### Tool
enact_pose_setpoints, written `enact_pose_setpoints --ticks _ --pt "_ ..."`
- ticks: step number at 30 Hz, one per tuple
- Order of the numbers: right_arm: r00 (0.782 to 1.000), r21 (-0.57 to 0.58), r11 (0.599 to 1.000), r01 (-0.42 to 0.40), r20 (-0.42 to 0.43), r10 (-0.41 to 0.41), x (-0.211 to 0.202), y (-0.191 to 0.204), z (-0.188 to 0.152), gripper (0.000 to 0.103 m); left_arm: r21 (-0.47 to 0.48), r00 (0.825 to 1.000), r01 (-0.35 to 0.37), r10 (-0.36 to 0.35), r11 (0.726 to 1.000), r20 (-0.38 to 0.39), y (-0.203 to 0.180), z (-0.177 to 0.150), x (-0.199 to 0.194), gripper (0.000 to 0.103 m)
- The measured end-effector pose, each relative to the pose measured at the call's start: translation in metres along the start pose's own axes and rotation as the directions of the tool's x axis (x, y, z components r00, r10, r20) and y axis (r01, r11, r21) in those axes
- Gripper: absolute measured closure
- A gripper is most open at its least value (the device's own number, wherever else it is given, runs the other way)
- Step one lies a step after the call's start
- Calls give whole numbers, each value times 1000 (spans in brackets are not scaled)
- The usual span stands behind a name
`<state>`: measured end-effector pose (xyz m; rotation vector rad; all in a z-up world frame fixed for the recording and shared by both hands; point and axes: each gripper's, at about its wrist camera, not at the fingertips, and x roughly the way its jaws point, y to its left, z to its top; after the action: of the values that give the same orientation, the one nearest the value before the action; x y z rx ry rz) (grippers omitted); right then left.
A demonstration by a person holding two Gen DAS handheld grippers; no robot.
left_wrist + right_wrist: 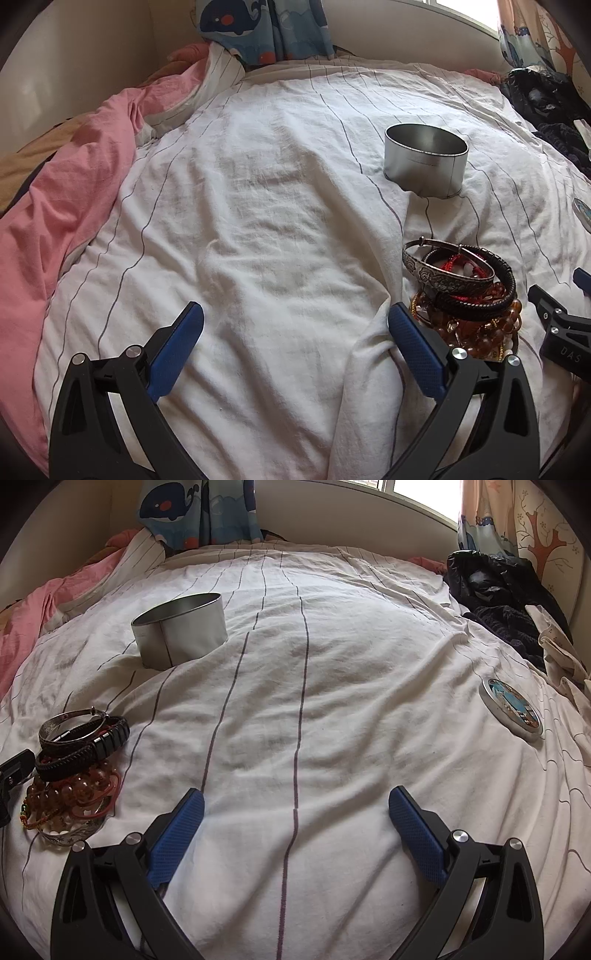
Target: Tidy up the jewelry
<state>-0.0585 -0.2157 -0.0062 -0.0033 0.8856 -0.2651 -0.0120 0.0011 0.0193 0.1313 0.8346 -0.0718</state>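
**Figure: Both grippers released above a bed, before the first pick from the jewelry pile**

The left gripper (pixel 295 325) and the right gripper (pixel 295 808) both stand with jaws spread wide and nothing between them, low over the striped white sheet (pixel 258 221) of a bed. The jewelry pile (pixel 465 295) lies on the sheet between the two grippers, just beside the left gripper's right finger; it stacks a silver bangle (pixel 439 275), a black braided bracelet (pixel 85 753) and amber bead strings (pixel 70 790), partly interlaced. The open round tin (pixel 424 158), seemingly empty, stands farther off, sunk slightly into the bedding. Its lid (pixel 511 710) lies well apart, on the right side.

The step in hand is judged to be taking one piece off the pile. The topmost bangle is the sound first choice: its rim stands free, so a jaw can pass inside the ring. Lifting slowly is advisable, since red cord and beads may trail along. The soft bedding gives under pressure, so the tin could tip if struck on its rim.
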Motion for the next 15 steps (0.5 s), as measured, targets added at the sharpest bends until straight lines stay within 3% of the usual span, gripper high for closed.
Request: enact_pose_setpoints --ticks 2,5,8,11,15 --pt "1000 0 1000 0 0 0 0 0 0 7 -16 999 25 -24 1000 31 4 3 -7 6" --pt "1000 1 1000 -1 0 1 0 0 0 7 -49 989 134 -131 990 62 9 8 -17 6" --pt "1000 0 1000 -3 1 3 -1 0 -1 7 -44 971 238 -235 970 52 3 11 -18 6" --pt "1000 -1 1000 -6 3 6 -1 0 0 7 -16 954 297 -296 955 46 -12 13 -15 6" --pt "1000 -2 1000 -10 3 10 -1 0 1 7 -46 914 404 -402 913 59 -21 17 -14 7"
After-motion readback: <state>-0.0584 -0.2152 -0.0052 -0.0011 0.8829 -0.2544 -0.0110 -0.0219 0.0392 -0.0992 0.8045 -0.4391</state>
